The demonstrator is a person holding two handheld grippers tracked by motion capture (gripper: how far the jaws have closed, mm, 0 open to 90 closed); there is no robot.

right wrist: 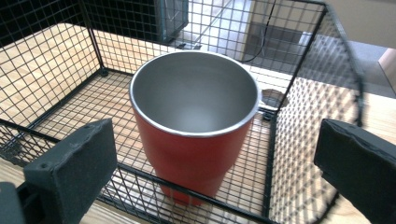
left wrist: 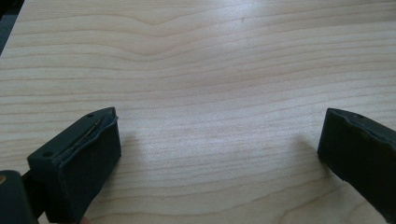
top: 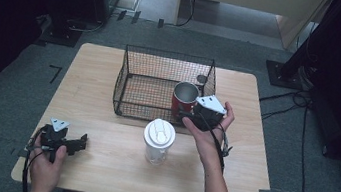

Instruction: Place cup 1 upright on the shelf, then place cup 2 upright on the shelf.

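Right gripper (top: 191, 115) at the basket's (top: 131, 70) near right corner, jaws wide apart and holding nothing, just short of the red cup (right wrist: 196, 140) standing upright inside. Whether reaching or releasing cannot be told; a grasp would require advancing astride the cup. Left gripper (top: 82, 142) idle, fully parted, near left on the table (top: 98, 166). The lidded jar's (top: 158, 142) contents are indistinct.

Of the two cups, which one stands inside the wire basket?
The red cup with the open steel mouth stands inside the wire basket, before the right gripper. The clear cup with the white lid stands outside, on the table.
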